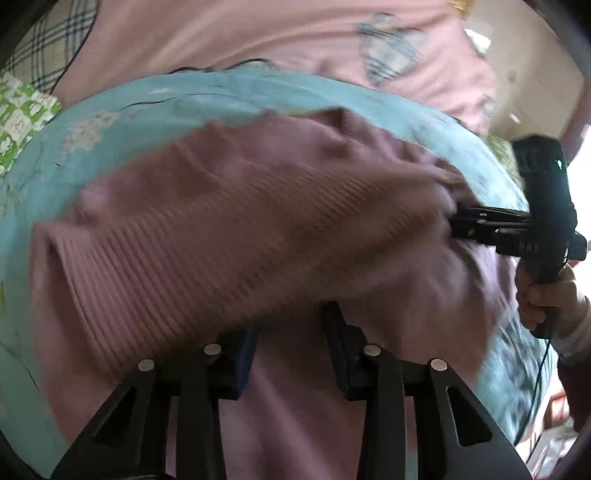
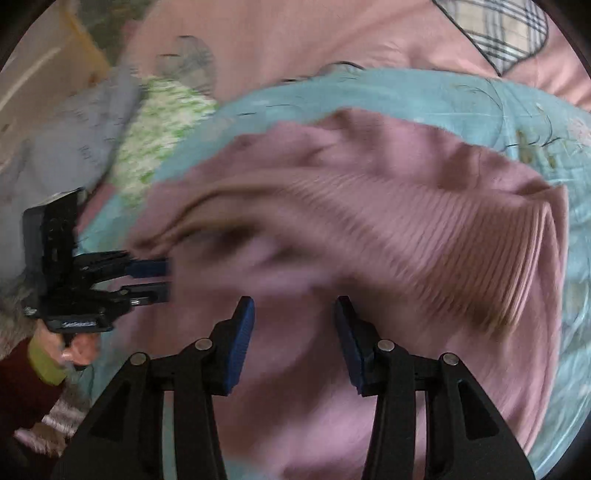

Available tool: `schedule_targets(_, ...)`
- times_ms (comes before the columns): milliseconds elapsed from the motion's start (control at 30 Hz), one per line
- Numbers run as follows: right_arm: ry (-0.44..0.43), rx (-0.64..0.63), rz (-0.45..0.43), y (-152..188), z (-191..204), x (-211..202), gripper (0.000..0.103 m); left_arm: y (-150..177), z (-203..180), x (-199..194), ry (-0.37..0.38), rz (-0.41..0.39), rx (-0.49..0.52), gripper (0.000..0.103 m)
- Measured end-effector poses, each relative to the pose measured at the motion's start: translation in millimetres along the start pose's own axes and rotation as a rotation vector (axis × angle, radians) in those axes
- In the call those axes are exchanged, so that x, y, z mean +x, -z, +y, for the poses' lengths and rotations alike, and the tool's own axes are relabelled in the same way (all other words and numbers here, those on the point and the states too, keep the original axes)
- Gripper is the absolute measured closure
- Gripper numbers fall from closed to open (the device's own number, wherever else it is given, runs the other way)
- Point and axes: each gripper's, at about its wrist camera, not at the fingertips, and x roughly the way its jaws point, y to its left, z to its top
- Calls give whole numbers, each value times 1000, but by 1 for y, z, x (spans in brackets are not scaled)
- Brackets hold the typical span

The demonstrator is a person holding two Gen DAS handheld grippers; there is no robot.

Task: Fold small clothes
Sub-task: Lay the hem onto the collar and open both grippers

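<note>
A pink ribbed knit garment (image 1: 236, 236) lies bunched on a light blue cloth (image 1: 110, 122); it also shows in the right wrist view (image 2: 406, 229). My left gripper (image 1: 291, 325) is open, its fingers pushed under a raised fold of the garment; it also shows at the left of the right wrist view (image 2: 168, 280), fingers apart at the garment's edge. My right gripper (image 2: 294, 317) is open over the pink fabric; in the left wrist view (image 1: 456, 225) its fingers reach into the garment's right side. Both views are blurred.
A pink bedsheet (image 1: 258, 33) with a plaid heart patch (image 1: 388, 48) lies behind. A green-and-white patterned garment (image 2: 162, 122) and a pale grey garment (image 2: 74, 140) lie beyond the blue cloth. A plaid cloth (image 1: 48, 44) sits at the far left.
</note>
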Motion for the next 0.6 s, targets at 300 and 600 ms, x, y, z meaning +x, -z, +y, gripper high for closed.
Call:
schedule_targets(300, 195, 432, -280, -27, -118, -32, 56, -55, 132, -17, -154, -204, -437, 71)
schedule_targets(600, 79, 380, -342, 15, -63, -72, 56, 16, 72, -71, -59, -268, -396, 58)
